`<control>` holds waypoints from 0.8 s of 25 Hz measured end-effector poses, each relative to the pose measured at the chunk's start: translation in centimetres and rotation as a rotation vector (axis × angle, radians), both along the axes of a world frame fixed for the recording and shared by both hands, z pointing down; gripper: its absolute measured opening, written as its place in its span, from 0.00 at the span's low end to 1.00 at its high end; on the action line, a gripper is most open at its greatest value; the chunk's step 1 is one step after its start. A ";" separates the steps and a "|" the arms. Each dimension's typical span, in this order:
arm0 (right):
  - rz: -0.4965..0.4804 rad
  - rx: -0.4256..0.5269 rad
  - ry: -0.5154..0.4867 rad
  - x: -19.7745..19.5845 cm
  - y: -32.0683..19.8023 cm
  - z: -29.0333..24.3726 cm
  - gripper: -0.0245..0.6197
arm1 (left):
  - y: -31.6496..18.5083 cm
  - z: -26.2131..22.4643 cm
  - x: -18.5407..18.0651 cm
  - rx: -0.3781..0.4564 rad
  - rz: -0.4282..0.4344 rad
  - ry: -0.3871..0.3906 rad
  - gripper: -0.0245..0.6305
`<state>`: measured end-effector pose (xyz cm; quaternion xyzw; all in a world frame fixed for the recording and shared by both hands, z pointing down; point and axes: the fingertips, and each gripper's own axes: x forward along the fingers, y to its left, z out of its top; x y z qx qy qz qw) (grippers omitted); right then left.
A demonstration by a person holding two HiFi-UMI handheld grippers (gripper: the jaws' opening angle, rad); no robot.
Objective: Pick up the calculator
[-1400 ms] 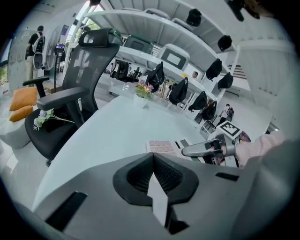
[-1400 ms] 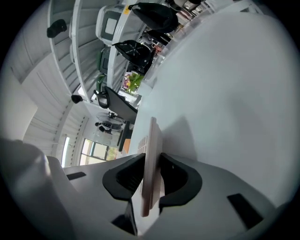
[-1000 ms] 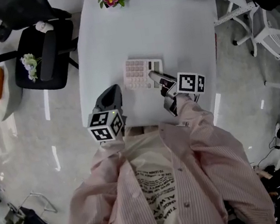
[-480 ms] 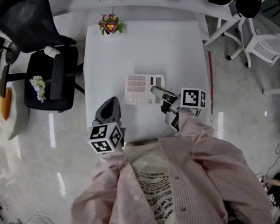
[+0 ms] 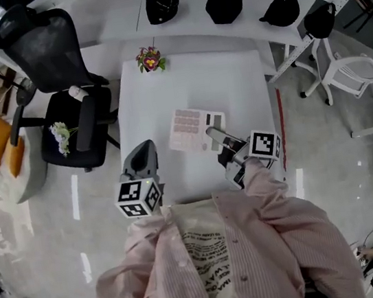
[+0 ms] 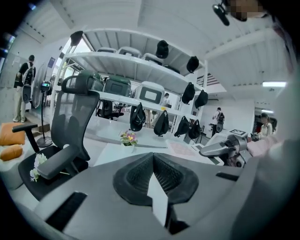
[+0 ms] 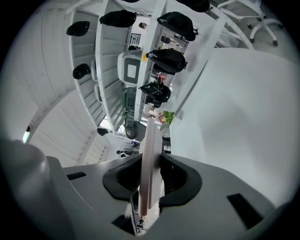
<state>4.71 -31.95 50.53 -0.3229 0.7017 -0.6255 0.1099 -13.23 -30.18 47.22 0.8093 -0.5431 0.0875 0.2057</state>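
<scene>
Bright, cool and even throughout, lit from overhead, with a strip light (image 6: 274, 84) glowing up and to the right of the left gripper (image 6: 153, 174)'s closed jaws and daylight flaring far to their upper left. Pale glare streaks on the glossy floor (image 5: 75, 196) left of those jaws in the head view; only faint, soft shadows on the white table (image 5: 191, 88). Strong fisheye bending in both gripper views, with blacked-out corners. Soft and out of focus at the jaws themselves — smeared along the calculator (image 7: 149, 150) edge clamped in the right gripper (image 7: 150, 180), sharper beyond.
</scene>
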 end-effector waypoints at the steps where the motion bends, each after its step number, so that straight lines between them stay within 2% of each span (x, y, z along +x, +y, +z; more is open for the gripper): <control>1: 0.008 0.006 -0.002 0.1 -0.1 -0.6 0.18 | -0.1 -0.6 0.0 0.014 0.002 -0.001 0.04; 12: 0.079 0.104 -0.050 1.6 -0.6 -6.8 0.18 | -0.8 -6.4 0.5 0.169 0.034 -0.014 0.04; 20: 0.101 0.136 -0.077 2.4 -1.1 -9.9 0.18 | -1.3 -10.2 0.3 0.260 0.033 -0.017 0.04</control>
